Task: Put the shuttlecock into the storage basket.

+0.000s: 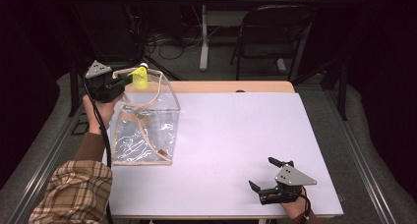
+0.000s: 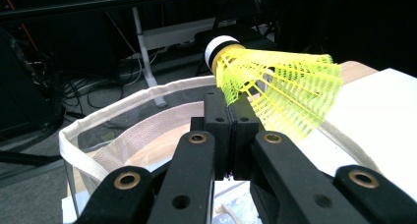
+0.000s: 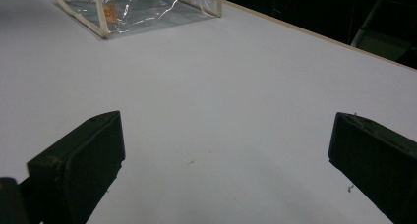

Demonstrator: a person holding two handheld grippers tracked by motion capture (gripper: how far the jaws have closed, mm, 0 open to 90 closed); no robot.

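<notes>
The table (image 1: 236,135), with a white top and a strip of bare wood along its far edge, carries everything inspected here. Beyond it stand a dark folding chair (image 1: 275,32) and the white leg of a second table (image 1: 203,37), with cables on the floor between them.

At the table's left side stands a clear plastic bag (image 1: 145,121) with cream fabric trim along its edges and its mouth open upward. A cream strap hangs down inside it, and a small orange tag lies near its bottom. In the right gripper view the bag (image 3: 142,8) sits at the far end of the white surface, well apart from that gripper.

The left gripper (image 1: 129,78) is held up at the bag's far left corner, above the rim. Its jaws are clenched on the skirt of a yellow shuttlecock (image 1: 139,76). In the left gripper view the shuttlecock (image 2: 280,91) lies tilted, its mesh skirt flaring right and its white-and-black cork up to the left, over the open bag mouth (image 2: 147,94).

The right gripper (image 1: 268,172) rests near the table's front right edge. Its jaws stand released, wide apart, with only bare table surface between them
</notes>
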